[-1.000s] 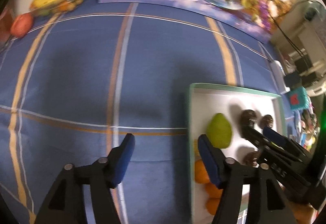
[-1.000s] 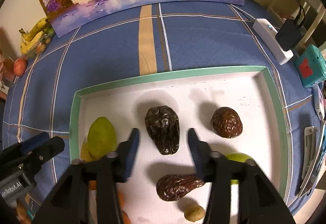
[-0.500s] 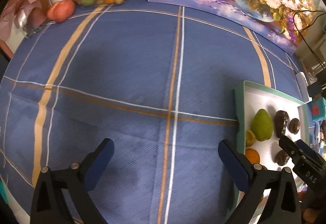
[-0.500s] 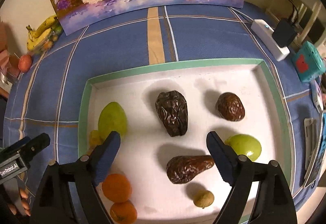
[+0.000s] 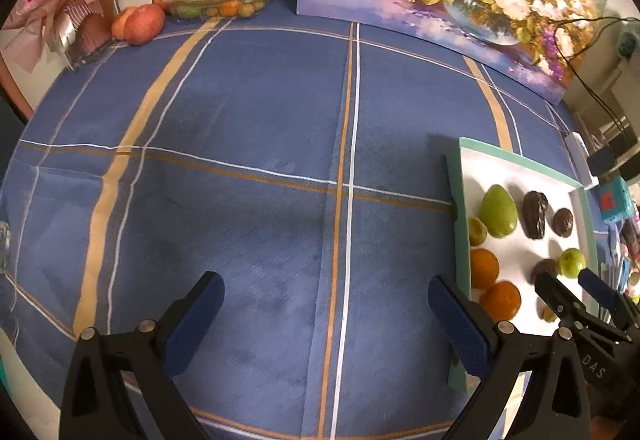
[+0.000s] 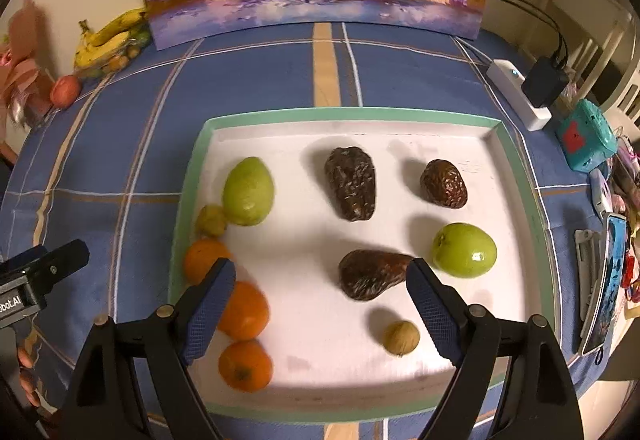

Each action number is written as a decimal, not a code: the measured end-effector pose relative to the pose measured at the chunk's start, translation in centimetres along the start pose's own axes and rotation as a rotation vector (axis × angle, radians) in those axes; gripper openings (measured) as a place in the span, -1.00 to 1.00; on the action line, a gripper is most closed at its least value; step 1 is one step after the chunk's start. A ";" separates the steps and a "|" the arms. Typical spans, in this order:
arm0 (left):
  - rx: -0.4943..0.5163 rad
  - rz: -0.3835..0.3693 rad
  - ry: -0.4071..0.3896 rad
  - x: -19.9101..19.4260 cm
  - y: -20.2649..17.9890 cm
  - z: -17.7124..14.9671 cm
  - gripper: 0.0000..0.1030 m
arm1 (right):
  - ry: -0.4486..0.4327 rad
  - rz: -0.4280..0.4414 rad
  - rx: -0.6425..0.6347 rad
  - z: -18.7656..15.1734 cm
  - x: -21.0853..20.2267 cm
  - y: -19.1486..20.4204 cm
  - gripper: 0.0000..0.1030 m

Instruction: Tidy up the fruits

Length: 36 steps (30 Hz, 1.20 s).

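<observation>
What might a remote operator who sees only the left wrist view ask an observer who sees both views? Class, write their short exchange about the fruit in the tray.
Operator: I count two oranges in the tray. Are there more?
Observer: Yes. The right wrist view shows a third orange, the nearest of three along the left side of the tray.
Operator: Is the right gripper carrying anything?
Observer: No. The right gripper is open, its jaws have just been opening, and the pear-shaped dark fruit lies on the tray in the gap between them, with neither pad pressing on it.
</observation>
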State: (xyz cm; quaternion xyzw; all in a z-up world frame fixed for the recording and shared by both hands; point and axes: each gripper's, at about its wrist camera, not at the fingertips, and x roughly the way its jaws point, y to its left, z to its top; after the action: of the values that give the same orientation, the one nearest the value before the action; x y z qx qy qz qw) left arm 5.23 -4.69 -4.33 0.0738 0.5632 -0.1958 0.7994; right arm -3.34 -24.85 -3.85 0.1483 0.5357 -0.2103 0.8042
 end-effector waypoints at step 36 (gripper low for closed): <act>0.057 0.133 -0.123 -5.9 0.5 -3.9 1.00 | -0.092 0.013 -0.008 -4.7 -4.4 0.7 0.70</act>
State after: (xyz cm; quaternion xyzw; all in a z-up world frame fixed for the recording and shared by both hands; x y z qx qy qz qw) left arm 0.31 -1.53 -0.27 0.1216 0.5010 -0.1622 0.8413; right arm -8.23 -21.25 -1.58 0.1387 0.4979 -0.2096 0.8300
